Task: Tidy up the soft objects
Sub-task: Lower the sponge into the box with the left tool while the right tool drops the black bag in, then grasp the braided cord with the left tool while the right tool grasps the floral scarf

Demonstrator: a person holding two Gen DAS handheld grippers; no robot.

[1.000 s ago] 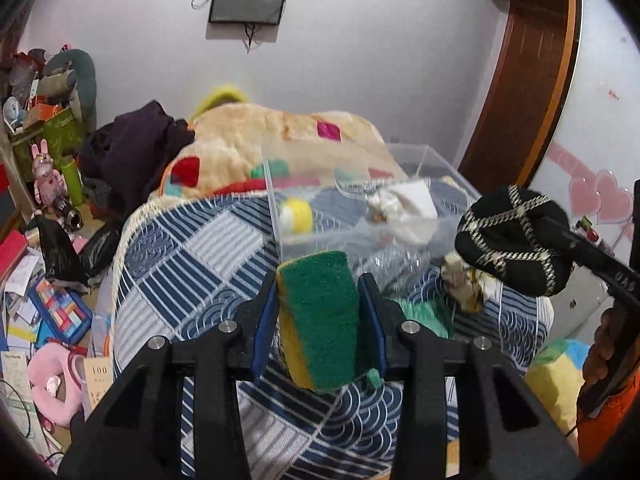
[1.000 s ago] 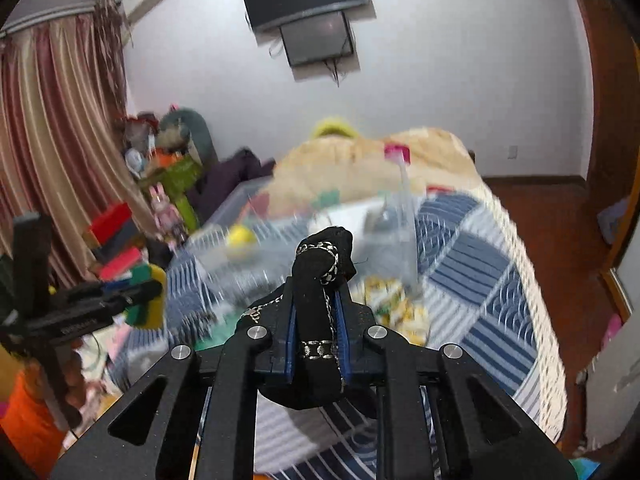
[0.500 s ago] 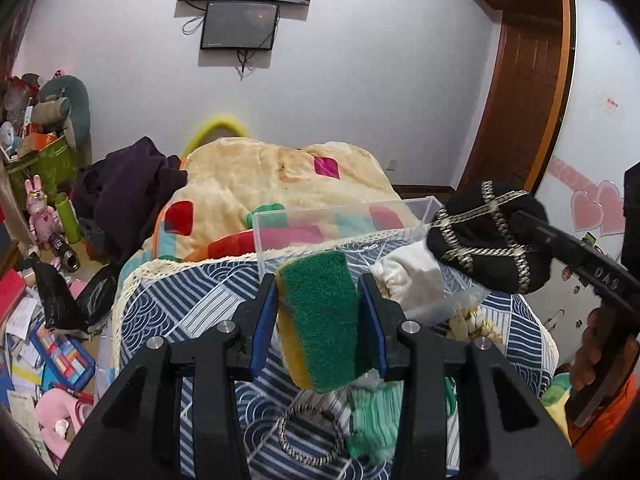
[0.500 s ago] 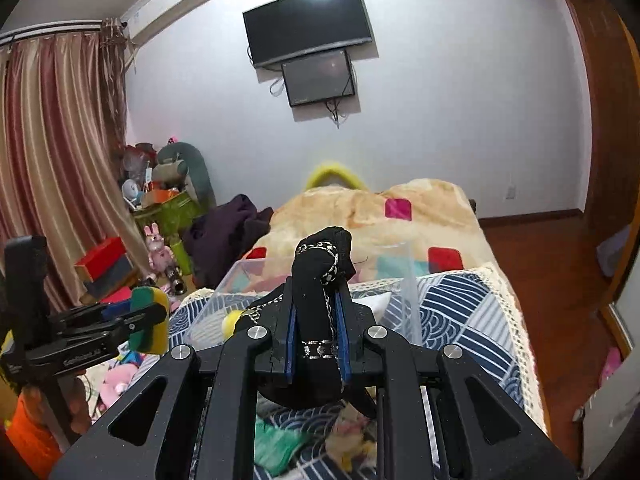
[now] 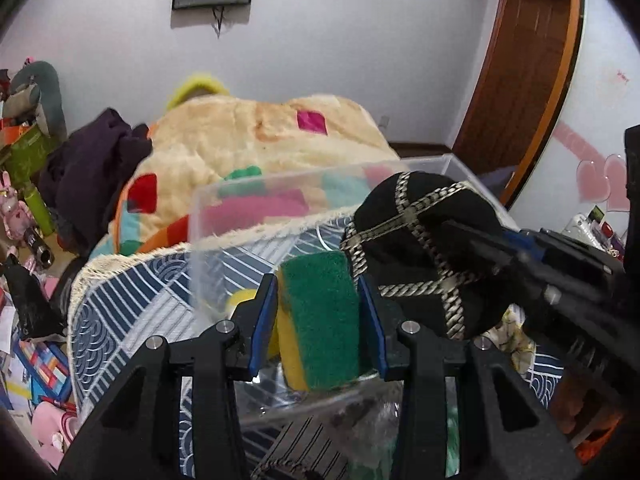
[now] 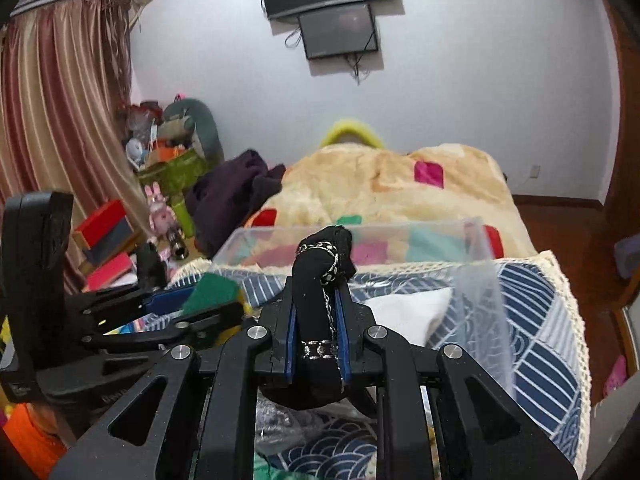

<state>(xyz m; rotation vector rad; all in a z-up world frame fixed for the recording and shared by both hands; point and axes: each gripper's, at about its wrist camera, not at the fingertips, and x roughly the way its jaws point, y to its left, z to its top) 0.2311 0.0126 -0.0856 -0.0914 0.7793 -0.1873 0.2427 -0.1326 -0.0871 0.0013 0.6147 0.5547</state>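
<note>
Sponge [image 5: 320, 320]: green and yellow, pinched between the blue pads of the left gripper [image 5: 318, 316], held above the clear plastic bin [image 5: 248, 196].
Black pouch [image 6: 318, 312]: soft, wrapped in silver chain, clamped in the right gripper [image 6: 318, 320], close beside the sponge.
Clear plastic bin: sits on the blue patterned bedspread [image 6: 536, 344]; a white cloth [image 6: 404, 308] and a yellow ball [image 5: 240, 300] lie inside.
Beige blanket [image 6: 384, 184]: heaped behind the bin.

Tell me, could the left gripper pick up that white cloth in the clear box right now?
Probably not. The left gripper is already shut on a sponge, so its fingers are full. The white cloth lies in the box, whose top is open.
</note>
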